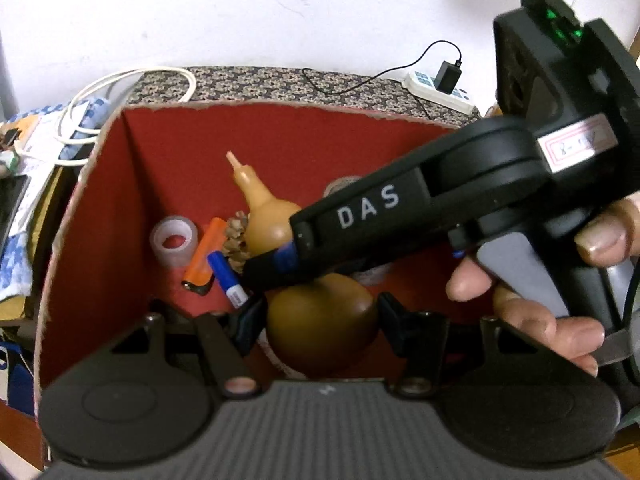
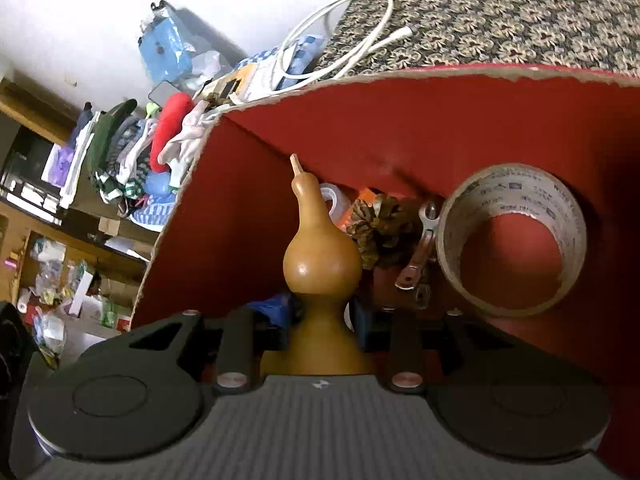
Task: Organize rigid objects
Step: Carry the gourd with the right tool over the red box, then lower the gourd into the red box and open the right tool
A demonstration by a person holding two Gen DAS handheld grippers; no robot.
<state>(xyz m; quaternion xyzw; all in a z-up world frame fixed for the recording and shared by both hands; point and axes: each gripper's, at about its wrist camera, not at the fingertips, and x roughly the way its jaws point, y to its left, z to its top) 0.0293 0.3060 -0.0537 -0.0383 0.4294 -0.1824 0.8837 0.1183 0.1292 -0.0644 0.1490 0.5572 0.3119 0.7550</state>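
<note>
- Right hand-held gripper [image 2: 322, 326] clamps the gourd [image 2: 320, 256] at its waist, inside the red box [image 2: 400, 120], apparently for placement.
- Left hand-held gripper [image 1: 320, 320] spread wide around gourd's base, gripping nothing, seemingly steadying.

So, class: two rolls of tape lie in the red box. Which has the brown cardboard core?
The large tape roll, with printed lettering inside its brown core, beside the wrench. The small clear roll lies by the orange lighter.
</note>
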